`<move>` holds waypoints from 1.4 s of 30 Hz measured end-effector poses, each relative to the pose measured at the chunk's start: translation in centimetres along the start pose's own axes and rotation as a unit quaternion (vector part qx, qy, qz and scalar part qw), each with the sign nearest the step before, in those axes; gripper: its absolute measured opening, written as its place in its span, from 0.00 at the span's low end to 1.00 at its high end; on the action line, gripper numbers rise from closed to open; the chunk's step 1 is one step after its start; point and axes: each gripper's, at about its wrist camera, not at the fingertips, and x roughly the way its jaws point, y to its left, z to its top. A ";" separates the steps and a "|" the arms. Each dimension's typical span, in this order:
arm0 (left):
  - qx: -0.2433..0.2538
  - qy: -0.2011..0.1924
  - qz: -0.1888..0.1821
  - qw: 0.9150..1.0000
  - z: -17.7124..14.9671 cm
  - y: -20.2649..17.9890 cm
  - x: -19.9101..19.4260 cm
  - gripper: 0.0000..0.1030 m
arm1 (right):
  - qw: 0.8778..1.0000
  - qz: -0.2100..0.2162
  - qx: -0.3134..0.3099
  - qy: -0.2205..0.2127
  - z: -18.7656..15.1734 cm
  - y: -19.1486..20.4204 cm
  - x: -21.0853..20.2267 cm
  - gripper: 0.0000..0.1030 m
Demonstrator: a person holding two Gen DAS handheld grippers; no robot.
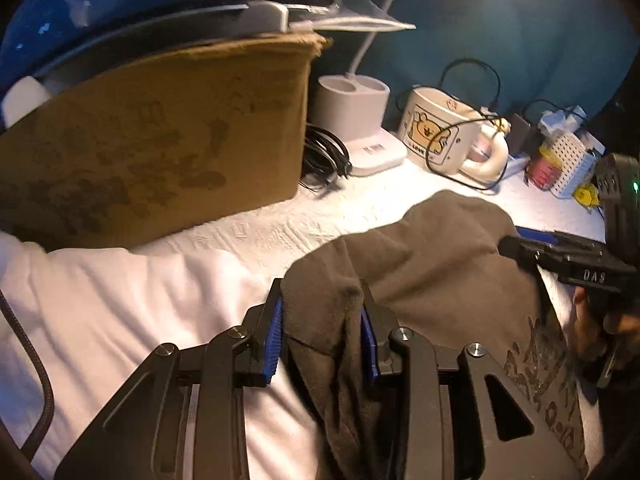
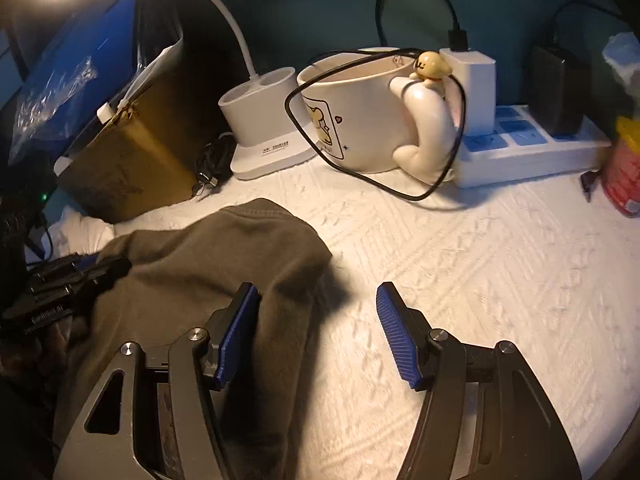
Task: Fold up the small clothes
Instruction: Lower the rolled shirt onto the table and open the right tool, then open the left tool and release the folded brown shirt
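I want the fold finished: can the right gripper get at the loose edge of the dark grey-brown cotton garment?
Probably yes. The right gripper stands open over the dark grey-brown cotton garment, whose near edge lies between its blue pads; nothing blocks it.

Both tools, left tool and right tool: matte black linkage arms, silver pivot screws, ribbed blue pads, white lettering on housing.

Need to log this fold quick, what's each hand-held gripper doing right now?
Left hand-held gripper: closed on a bunched fold of the dark grey garment.
Right hand-held gripper: open, holding nothing; the garment's edge lies by its left finger.
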 end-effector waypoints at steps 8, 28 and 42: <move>-0.021 -0.010 -0.020 1.000 -1.2 -0.2 -3.0 0.33 | 1.000 -0.006 0.004 -0.008 -1.5 0.6 -1.8 0.63; -0.045 -0.013 -0.057 0.997 -7.3 -2.3 -8.0 0.33 | 1.000 0.000 -0.018 0.007 -7.7 3.3 -5.8 0.63; -0.042 -0.008 -0.059 0.997 -10.7 -3.5 -9.9 0.33 | 0.999 0.048 -0.004 0.014 -13.1 3.7 -8.3 0.40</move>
